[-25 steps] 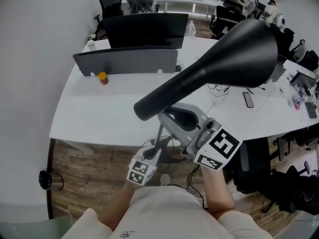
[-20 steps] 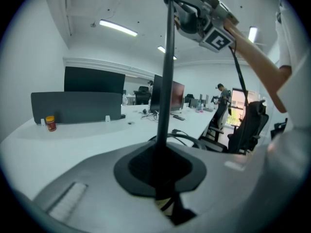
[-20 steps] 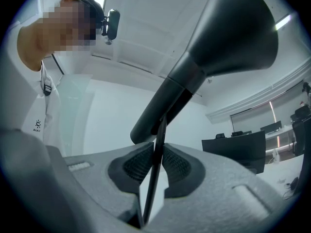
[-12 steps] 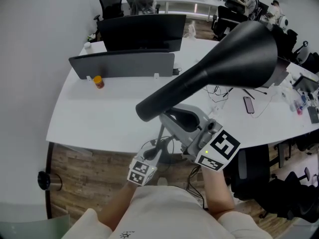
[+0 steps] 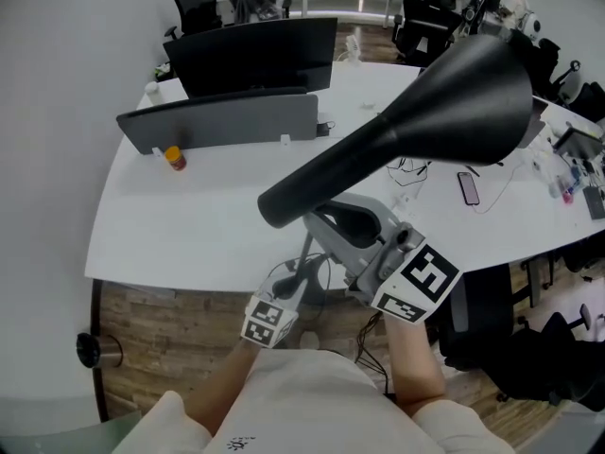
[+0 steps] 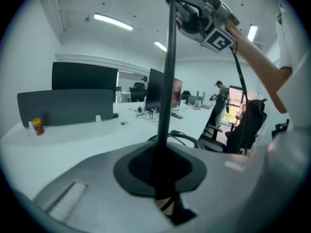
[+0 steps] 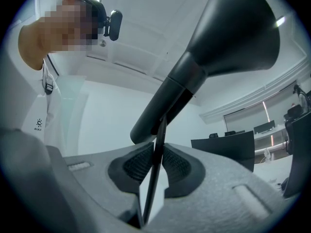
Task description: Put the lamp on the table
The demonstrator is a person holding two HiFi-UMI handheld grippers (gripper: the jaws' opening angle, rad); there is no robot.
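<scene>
Wooden floor (image 5: 161,339) lies below me, and the lamp (image 5: 444,102) hangs over it, tilted, short of the white surface (image 5: 189,225) and not yet on it.

As I judge it, the step is the carry forward. I would keep both grips fixed and bring the stem upright. Then I would aim for the bare stretch near the front edge, well clear of the small orange-lidded jar (image 5: 175,159) and the grey divider panel (image 5: 222,121) behind. I would lower it until the foot sits flat before letting go of either grip. The wide shade makes it top-heavy, so it could swing if 1 grip slackens early.

Of the 2 tongs, the left tongs (image 5: 301,291) are clenched low on the thin dark pole (image 6: 165,106). The right tongs (image 5: 331,223) are clamped on the slim stem (image 7: 156,159) just beneath the shade's neck.
</scene>
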